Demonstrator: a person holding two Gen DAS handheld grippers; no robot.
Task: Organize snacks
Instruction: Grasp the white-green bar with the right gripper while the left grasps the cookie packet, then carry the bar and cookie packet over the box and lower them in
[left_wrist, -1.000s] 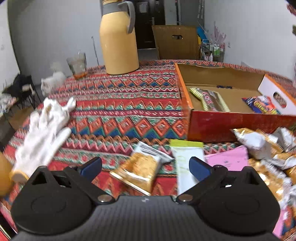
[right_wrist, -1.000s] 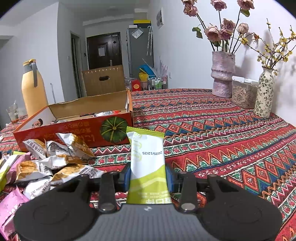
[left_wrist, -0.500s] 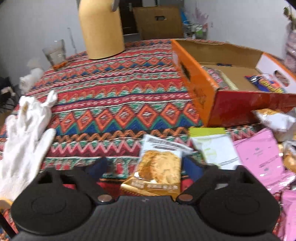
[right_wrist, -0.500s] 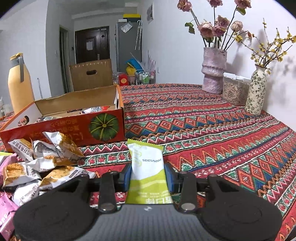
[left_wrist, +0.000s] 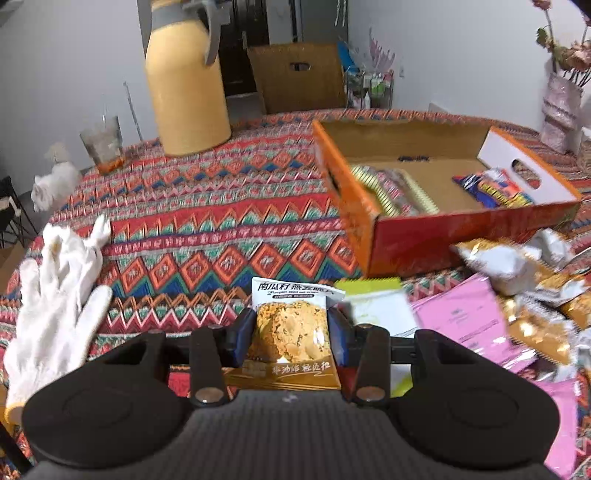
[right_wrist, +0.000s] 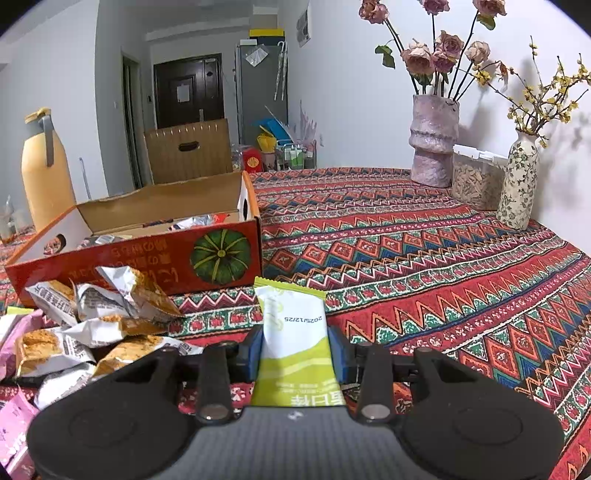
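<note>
Cookie packet (left_wrist: 291, 332) sits clamped between the left gripper's (left_wrist: 291, 334) fingers; the right gripper (right_wrist: 295, 349) pinches a green-and-white packet (right_wrist: 293, 343) likewise.

at the bottom centre the left hand-held gripper (left_wrist: 291, 338) has its blue pads pressed on both sides of a cookie packet (left_wrist: 291, 332), white at the top and gold at the bottom. just right of it lie a green-and-white packet (left_wrist: 376, 302) and pink packets (left_wrist: 461, 317) on the patterned table (left_wrist: 207, 221). an open orange cardboard box (left_wrist: 436, 236) sits at centre right with snacks inside. white gloves (left_wrist: 55, 291) lie at the left edge. a yellow thermos jug (left_wrist: 184, 85) and a glass (left_wrist: 101, 144) stand at upper left.
</note>
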